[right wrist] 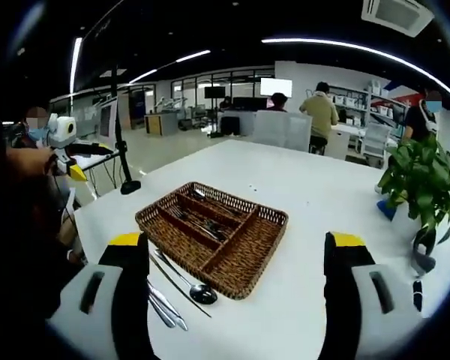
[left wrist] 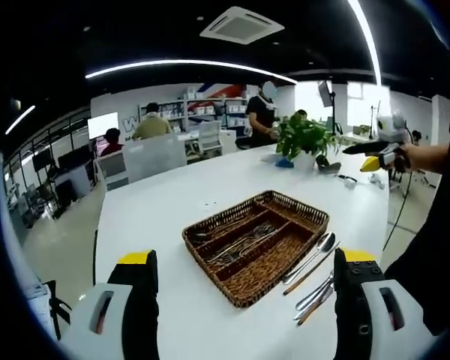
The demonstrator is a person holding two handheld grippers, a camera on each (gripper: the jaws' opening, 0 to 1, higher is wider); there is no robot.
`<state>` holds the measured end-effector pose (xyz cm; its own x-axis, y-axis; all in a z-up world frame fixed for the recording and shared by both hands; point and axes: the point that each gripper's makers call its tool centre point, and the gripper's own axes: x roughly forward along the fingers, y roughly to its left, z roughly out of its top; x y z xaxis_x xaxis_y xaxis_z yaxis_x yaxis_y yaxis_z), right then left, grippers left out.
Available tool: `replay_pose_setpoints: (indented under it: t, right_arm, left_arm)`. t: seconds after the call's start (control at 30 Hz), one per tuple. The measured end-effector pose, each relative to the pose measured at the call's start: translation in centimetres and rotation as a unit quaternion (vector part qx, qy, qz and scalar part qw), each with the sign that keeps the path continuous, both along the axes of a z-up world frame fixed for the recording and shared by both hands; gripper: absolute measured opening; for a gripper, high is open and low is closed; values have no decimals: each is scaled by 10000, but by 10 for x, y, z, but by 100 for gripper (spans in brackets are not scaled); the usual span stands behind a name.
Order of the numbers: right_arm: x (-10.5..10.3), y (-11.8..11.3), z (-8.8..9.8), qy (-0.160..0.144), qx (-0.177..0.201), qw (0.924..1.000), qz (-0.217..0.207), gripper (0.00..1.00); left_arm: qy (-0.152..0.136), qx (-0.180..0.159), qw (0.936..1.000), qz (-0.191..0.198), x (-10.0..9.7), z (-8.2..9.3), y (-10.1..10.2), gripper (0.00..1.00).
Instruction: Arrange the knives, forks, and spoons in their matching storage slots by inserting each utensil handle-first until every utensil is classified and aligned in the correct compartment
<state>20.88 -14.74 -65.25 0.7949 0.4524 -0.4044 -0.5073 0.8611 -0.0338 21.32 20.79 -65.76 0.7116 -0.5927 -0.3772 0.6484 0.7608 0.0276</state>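
Open-plan office all around, and right up front a broad white table [left wrist: 172, 202] with both tools hovering above its near edge. Left gripper [left wrist: 244, 281] is held level over the tabletop, jaws spread wide, nothing between them. Right gripper [right wrist: 236, 274] is in the same pose, jaws wide apart and empty, looking straight down the table.

Just past the left gripper's right jaw lie loose spoons [left wrist: 315, 274] on the bare table, handles bunched, bowls pointing toward the basket; in the right gripper view the same spoons [right wrist: 181, 289] sit by the left jaw, just beside the basket's near corner.

Middle of the table now: a woven wicker basket [left wrist: 244, 289] with long dividers, set at an angle. Forks [left wrist: 244, 241] already lie in one middle slot, and the right gripper view shows that cutlery [right wrist: 202, 223] in the basket [right wrist: 244, 274] too.

Farther along, a leafy potted plant [left wrist: 306, 139] stands near the table's far end, seen at the right edge of the right gripper view as plant [right wrist: 420, 187]. Beyond that, people sit at desks by shelves, and someone off to the side holds another similar tool.
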Motion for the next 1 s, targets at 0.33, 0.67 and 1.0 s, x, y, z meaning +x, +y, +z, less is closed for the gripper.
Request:
replay_pose_setpoints:
  t: [0.33,0.67,1.0]
  right_arm:
    - [-11,-7,1,-109,-84,9999,-40,100]
    - [-13,-13,6,-168,-32,9997,-149,100]
    - [-22,-21,4,-106,-38,9996,-254,100]
  left_arm:
    - [-191,63,9998,-15,2,12,0,99]
    - [-284,99,9995,-81,2,29,-7,99]
    - [-60,362,9975,-608,-2,39,-33,99]
